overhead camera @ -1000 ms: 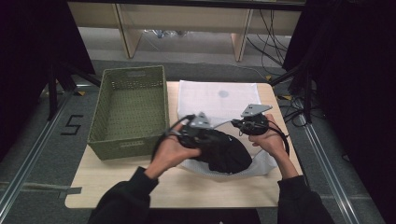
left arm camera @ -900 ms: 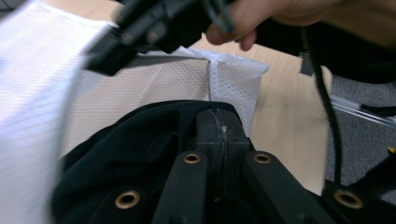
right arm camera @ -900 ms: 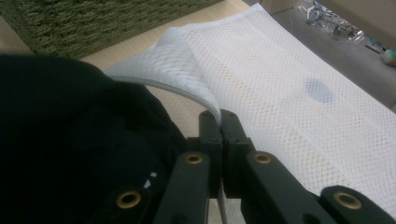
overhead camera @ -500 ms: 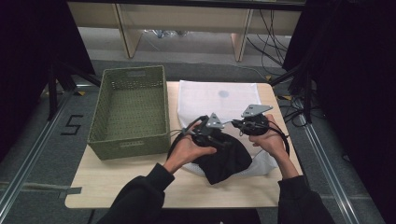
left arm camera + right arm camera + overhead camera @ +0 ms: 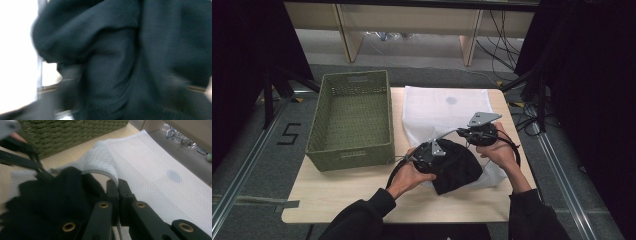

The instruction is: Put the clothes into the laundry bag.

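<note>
A black garment (image 5: 457, 167) lies bunched on the near end of a white mesh bag (image 5: 447, 107) spread over the table. My left gripper (image 5: 433, 153) is pressed into the garment's left side, apparently shut on it; dark cloth (image 5: 112, 62) covers its jaws in the left gripper view. My right gripper (image 5: 466, 133) is at the garment's far right edge. In the right gripper view it (image 5: 117, 185) is shut on the bag's rim, lifting a fold of mesh (image 5: 107, 157) above the black garment (image 5: 50, 202).
A green woven basket (image 5: 349, 152) stands on the left half of the wooden table (image 5: 352, 192); its wall (image 5: 62, 132) shows in the right gripper view. Cables and shelf legs lie on the floor beyond the table's far edge.
My left gripper has moved right, toward the right gripper, bunching the black garment from a wide spread into a tighter heap. The right gripper has stayed about where it was.
</note>
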A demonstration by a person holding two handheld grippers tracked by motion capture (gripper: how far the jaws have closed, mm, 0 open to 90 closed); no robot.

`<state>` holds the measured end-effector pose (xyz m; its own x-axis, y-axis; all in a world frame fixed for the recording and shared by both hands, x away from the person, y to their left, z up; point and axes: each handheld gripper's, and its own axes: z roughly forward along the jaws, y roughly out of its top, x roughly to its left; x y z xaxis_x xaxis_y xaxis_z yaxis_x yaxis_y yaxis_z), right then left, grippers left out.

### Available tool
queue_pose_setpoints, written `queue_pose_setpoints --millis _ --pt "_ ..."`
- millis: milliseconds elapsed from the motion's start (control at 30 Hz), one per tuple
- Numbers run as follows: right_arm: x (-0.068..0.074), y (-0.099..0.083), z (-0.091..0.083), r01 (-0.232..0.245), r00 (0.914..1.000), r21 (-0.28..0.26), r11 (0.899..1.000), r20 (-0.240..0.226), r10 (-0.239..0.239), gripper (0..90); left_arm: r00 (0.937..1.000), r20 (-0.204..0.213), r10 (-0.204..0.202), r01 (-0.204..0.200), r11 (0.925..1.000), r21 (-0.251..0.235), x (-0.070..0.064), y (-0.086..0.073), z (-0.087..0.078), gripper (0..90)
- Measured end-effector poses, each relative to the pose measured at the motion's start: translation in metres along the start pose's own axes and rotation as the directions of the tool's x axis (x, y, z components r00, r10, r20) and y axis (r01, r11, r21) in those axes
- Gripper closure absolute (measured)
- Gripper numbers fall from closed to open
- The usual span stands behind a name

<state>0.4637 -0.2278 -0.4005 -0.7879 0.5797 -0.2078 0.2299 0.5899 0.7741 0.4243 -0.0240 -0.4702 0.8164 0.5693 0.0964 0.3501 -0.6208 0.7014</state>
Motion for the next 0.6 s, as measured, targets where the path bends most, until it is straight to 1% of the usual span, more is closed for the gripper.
queue_pose_setpoints --millis 33,67,100,133,167,200,233,267,300,333,367,400,433,467,500,533,567,600 --pt "0.001 0.001 -0.001 -0.008 0.9999 0.006 1.000 -0.011 0.008 90.0 0.9996 -0.015 -0.026 0.026 0.9996 -0.015 0.004 0.006 0.002 60.7" --pt "0.002 0.001 -0.002 0.001 1.0000 -0.003 1.000 -0.003 -0.001 90.0 0.9990 -0.006 -0.045 0.045 0.9989 -0.009 0.005 0.009 0.002 67.1" --pt "0.003 0.002 -0.003 -0.001 1.0000 0.002 1.000 -0.009 0.001 90.0 0.9987 -0.017 -0.048 0.048 0.9988 -0.010 0.006 0.012 0.000 70.8" --pt "0.003 0.003 -0.003 0.013 0.9998 -0.007 1.000 -0.012 -0.014 90.0 0.9983 -0.029 -0.050 0.050 0.9987 -0.007 0.007 0.015 -0.001 73.2" --pt "0.003 0.003 -0.005 -0.001 1.0000 -0.009 1.000 -0.008 0.001 90.0 0.9980 -0.042 -0.046 0.046 0.9989 -0.013 0.009 0.018 -0.003 74.2" --pt "0.003 0.004 -0.005 -0.009 0.9998 -0.013 1.000 -0.018 0.009 90.0 0.9969 -0.055 -0.056 0.055 0.9982 -0.024 0.012 0.022 -0.006 74.9" --pt "0.003 0.004 -0.005 -0.009 0.9998 -0.013 1.000 -0.018 0.009 90.0 0.9969 -0.055 -0.056 0.055 0.9982 -0.024 0.012 0.022 -0.006 75.7" --pt "0.002 0.005 -0.008 0.013 0.9999 -0.032 0.999 -0.009 -0.014 90.0 0.9943 -0.071 -0.079 0.075 0.9957 -0.053 0.020 0.028 -0.011 76.3" --pt "0.003 0.006 -0.009 -0.003 0.9999 -0.033 0.999 -0.010 0.002 90.0 0.9935 -0.069 -0.091 0.086 0.9942 -0.064 0.021 0.030 -0.010 76.5" --pt "0.003 0.007 -0.011 -0.019 0.9998 -0.043 0.999 -0.010 0.018 90.0 0.9927 -0.049 -0.110 0.107 0.9919 -0.068 0.020 0.030 -0.004 76.4" --pt "0.003 0.007 -0.011 -0.019 0.9998 -0.043 0.999 -0.010 0.018 90.0 0.9927 -0.049 -0.110 0.107 0.9919 -0.068 0.020 0.030 -0.004 76.2" --pt "0.002 0.009 -0.012 -0.013 0.9999 -0.056 0.998 -0.004 0.013 90.0 0.9917 -0.024 -0.126 0.125 0.9909 -0.051 0.017 0.026 0.010 75.6" --pt "0.002 0.009 -0.012 -0.013 0.9999 -0.056 0.998 -0.004 0.013 90.0 0.9917 -0.024 -0.126 0.125 0.9909 -0.051 0.017 0.026 0.010 74.8" --pt "0.002 0.007 -0.010 -0.006 0.9998 -0.040 0.999 -0.018 0.006 90.0 0.9841 -0.017 -0.177 0.176 0.9828 -0.057 0.019 0.021 0.020 74.0" --pt "0.002 0.006 -0.009 -0.014 0.9998 -0.036 0.999 -0.016 0.013 90.0 0.9764 -0.015 -0.216 0.214 0.9737 -0.079 0.023 0.021 0.022 73.5" --pt "0.002 0.004 -0.008 -0.019 0.9996 -0.031 0.999 -0.020 0.019 90.0 0.9750 -0.017 -0.221 0.219 0.9719 -0.086 0.025 0.021 0.021 73.1" --pt "0.002 0.003 -0.007 -0.013 0.9997 -0.027 1.000 -0.023 0.012 90.0 0.9750 -0.023 -0.221 0.218 0.9710 -0.098 0.025 0.021 0.020 72.2" --pt "0.003 0.002 -0.006 -0.015 0.9996 -0.026 1.000 -0.023 0.014 90.0 0.9802 -0.024 -0.197 0.193 0.9753 -0.107 0.023 0.023 0.015 72.1"
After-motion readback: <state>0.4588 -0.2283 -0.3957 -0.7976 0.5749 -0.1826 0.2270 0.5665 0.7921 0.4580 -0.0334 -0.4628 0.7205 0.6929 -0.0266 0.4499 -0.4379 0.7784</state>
